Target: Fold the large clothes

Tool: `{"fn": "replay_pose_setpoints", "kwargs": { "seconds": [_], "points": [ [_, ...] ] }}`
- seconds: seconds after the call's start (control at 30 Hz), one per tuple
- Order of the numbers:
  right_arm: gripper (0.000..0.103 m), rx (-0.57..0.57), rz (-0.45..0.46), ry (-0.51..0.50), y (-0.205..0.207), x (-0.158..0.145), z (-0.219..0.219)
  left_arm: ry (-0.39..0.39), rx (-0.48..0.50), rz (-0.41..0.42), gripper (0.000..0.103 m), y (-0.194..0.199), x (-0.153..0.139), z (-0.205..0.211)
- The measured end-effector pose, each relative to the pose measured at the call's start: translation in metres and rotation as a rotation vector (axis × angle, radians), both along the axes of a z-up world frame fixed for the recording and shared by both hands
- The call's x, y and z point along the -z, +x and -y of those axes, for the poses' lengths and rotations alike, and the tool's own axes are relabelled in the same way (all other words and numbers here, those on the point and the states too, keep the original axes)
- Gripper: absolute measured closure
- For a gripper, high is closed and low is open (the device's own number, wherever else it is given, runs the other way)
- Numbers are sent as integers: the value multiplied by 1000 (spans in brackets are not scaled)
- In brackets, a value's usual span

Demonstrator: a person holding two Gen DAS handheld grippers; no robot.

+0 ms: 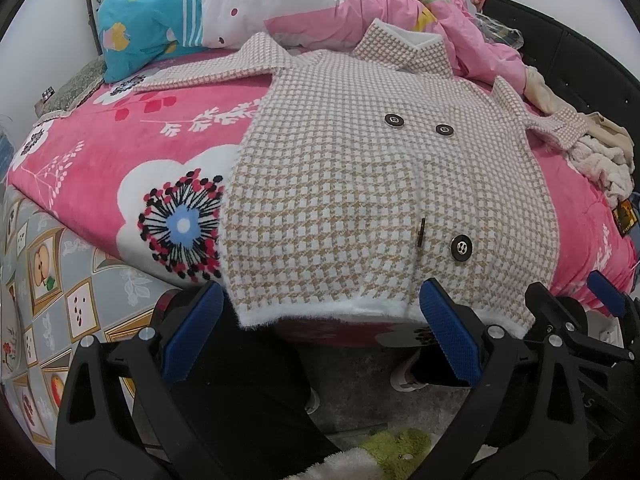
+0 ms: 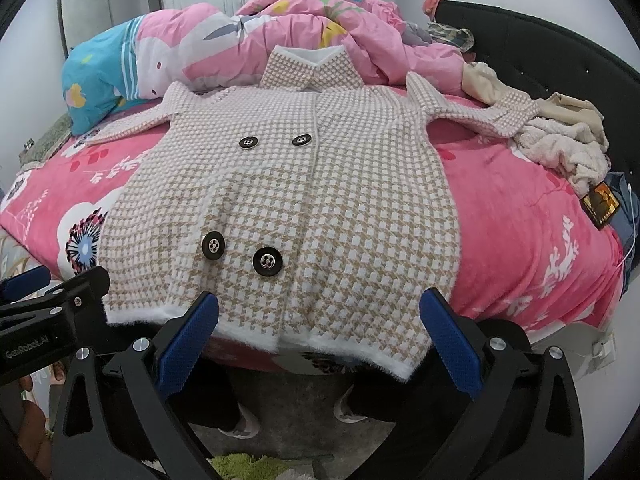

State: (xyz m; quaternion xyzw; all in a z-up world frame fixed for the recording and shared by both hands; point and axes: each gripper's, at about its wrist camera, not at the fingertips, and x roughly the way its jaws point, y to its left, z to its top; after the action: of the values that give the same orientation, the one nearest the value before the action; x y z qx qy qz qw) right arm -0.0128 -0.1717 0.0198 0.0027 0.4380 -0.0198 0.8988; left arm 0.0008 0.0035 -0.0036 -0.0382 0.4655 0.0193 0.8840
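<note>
Both grippers were spread wide and holding nothing when I checked. My left gripper hovered just off the white fuzzy hem of the beige-and-white houndstooth knit coat, its blue textured pads on either side of the hem's left half. The right gripper sat the same way at the hem's right half, fingers apart. The coat lay flat, front up, on the pink floral fleece blanket covering the bed, sleeves spread out, four dark round buttons showing. Behind the collar was a bunched pink cartoon-print duvet, and cream fluffy clothes were piled by the right sleeve.
</note>
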Motion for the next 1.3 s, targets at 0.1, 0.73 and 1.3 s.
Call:
{"fn": "replay_pose_setpoints", "kwargs": {
  "seconds": [0.1,0.73,1.3],
  "points": [
    [5,-1,0,-1,0,0,0,-1,1,0,8,0,0,0],
    [5,-1,10,-7,0,-2,-2,-3,-2,2,8,2,-3,-3],
    [5,-1,13,-9,1,-3,-2,-3,-4,4,8,2,-4,-5]
  ]
}}
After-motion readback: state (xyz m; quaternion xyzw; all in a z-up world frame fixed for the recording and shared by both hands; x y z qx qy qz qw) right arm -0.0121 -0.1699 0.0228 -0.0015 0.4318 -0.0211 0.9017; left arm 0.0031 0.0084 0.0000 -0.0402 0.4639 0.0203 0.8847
